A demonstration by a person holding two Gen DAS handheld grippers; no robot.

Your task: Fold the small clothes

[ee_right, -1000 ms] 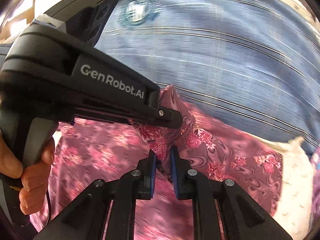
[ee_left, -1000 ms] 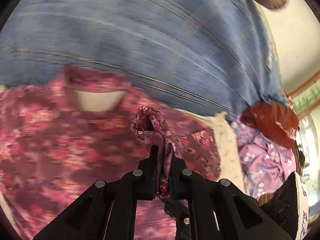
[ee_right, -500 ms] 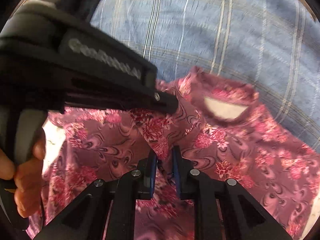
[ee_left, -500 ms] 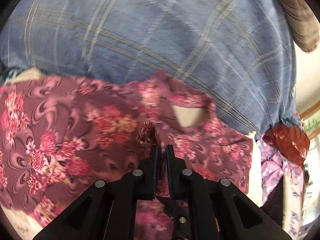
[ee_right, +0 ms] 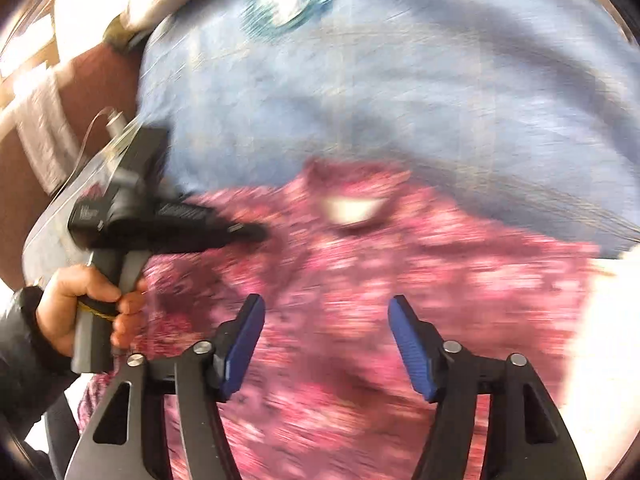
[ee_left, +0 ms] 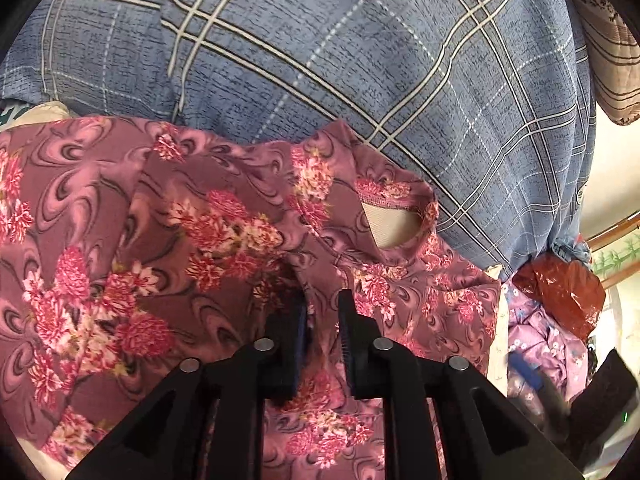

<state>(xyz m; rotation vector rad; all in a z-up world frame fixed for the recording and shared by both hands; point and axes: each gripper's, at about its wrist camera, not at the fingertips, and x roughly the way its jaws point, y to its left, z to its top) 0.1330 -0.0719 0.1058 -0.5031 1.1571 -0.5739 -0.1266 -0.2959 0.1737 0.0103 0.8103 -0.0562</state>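
A small pink floral garment (ee_left: 168, 248) lies spread on the bed, with its neck opening (ee_left: 390, 226) at the upper right and one side folded over the middle. My left gripper (ee_left: 322, 304) sits low over the fold, its jaws slightly parted with a narrow gap and no cloth pinched. In the blurred right wrist view the same garment (ee_right: 400, 280) fills the lower half. My right gripper (ee_right: 326, 312) is wide open and empty above it. The left gripper (ee_right: 256, 234) shows there at the left, held by a hand.
A blue plaid cloth (ee_left: 360, 60) covers the surface beyond the garment. A lilac flowered garment (ee_left: 540, 340) and a red-brown plastic bag (ee_left: 560, 288) lie at the right. A brown patterned cloth (ee_left: 612, 60) hangs at the top right.
Both grippers have let go of the floral cloth. The right jaws opened wide and pulled back; the left jaws parted slightly. The lifted corner now lies folded onto the garment.
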